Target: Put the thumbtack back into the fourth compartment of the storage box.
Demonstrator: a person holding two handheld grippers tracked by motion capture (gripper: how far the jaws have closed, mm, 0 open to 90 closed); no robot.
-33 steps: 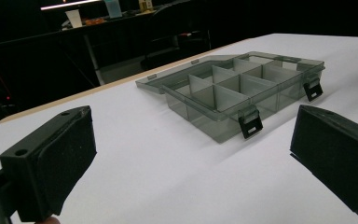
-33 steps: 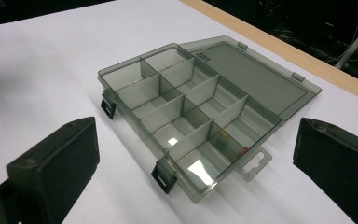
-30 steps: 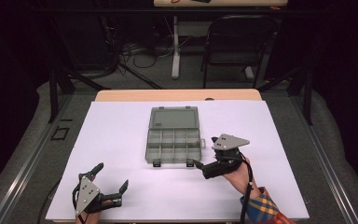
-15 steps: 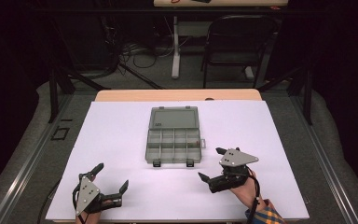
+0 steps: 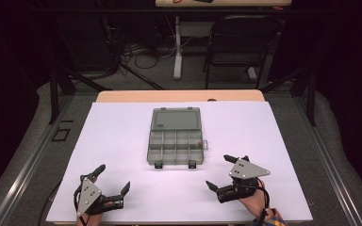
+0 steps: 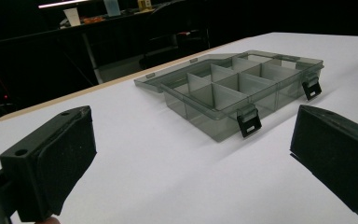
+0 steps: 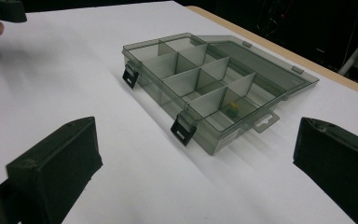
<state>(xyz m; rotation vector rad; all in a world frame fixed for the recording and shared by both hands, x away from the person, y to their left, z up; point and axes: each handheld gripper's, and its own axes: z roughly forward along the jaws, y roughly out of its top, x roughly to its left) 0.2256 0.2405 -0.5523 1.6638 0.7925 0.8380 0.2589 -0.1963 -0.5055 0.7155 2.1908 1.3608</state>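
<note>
1. Organizer box (image 5: pixel 175 140) lies at the middle of the tabletop (image 5: pixel 122 132), lid folded flat toward the far edge, compartments bare save a small yellow-green piece (image 7: pixel 233 108) in one right-hand cell.
2. Left claw (image 5: pixel 111 179) rests near the near-left corner, jaws wide apart, holding nothing, well apart from the box.
3. Right claw (image 5: pixel 223 172) sits near the near edge, right of the box's two black latches (image 7: pixel 182 129), jaws also spread and empty.
4. Judging by this, the box stands open and neither claw is engaged; the next move probably calls for a reach forward to the lid or the piece.
</note>
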